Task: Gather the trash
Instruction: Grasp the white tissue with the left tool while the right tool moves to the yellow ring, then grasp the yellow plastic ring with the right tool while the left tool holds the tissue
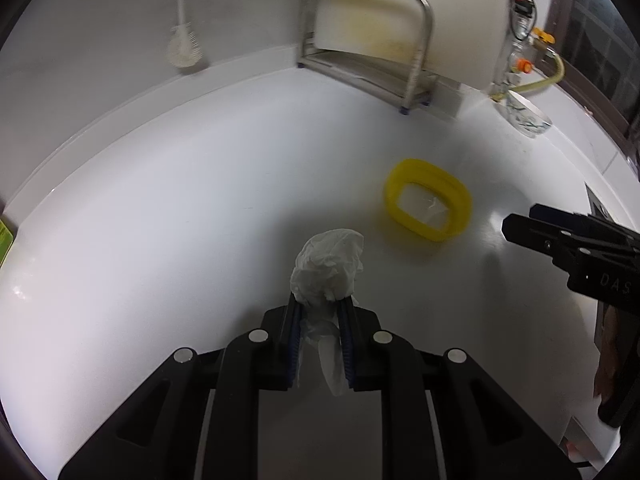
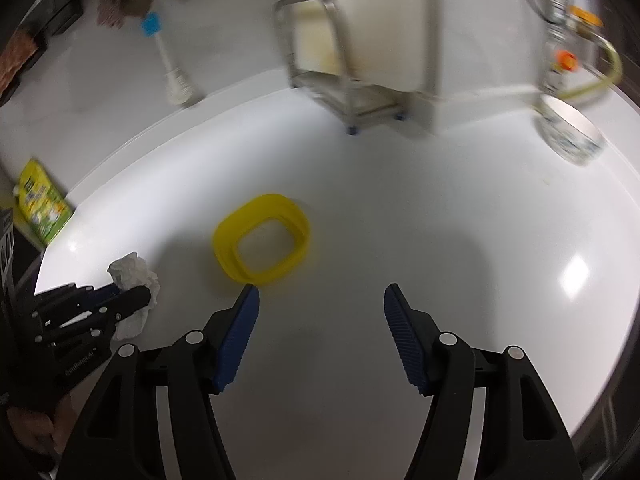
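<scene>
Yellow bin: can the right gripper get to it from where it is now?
Probably yes. The right gripper is open and empty, and the yellow bin sits just ahead of its left fingertip on bare white counter. The left gripper, shut on the crumpled tissue, is off to the side.

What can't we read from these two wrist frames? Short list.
- Yellow bin contents: left view shows only a pale glimpse inside; right view is motion-blurred.
- Glass bowl pattern: smeared by blur in the right view, small near the edge in the left.
- Green packet: cut off by the left view's edge; print unreadable.
</scene>
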{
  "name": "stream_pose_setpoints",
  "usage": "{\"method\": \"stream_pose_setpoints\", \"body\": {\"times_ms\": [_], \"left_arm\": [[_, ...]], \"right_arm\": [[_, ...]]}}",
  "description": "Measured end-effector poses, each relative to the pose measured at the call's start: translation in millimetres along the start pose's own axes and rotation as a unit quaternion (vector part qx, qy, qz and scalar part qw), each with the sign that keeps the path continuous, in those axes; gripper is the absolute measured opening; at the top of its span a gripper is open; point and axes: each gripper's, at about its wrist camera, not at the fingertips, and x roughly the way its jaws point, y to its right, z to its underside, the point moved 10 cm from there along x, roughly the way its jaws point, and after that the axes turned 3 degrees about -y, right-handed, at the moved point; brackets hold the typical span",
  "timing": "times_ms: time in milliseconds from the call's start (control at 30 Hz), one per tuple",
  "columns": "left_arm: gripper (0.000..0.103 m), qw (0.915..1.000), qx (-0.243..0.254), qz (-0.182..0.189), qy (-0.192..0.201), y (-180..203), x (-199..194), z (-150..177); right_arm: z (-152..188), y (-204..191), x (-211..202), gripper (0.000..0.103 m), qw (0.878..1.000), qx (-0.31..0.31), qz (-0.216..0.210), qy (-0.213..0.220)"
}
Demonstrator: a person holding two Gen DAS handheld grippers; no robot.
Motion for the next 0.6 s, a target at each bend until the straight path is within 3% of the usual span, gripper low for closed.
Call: {"method": "stream_pose_setpoints", "body": {"times_ms": [233, 600], "left_arm": [[0.017, 0.9996, -0.024, -0.015, 0.000, -28, 1, -6], [0.017, 0.9976, -0.062, -0.030, 0.010, -62, -7, -15]], "right_arm": [[-18, -26, 23, 0.066, 0.996, -0.079, -0.042, -0.020], [-25, -45, 46, 0.073, 0.986, -0.159, -0.033, -0.032]]}}
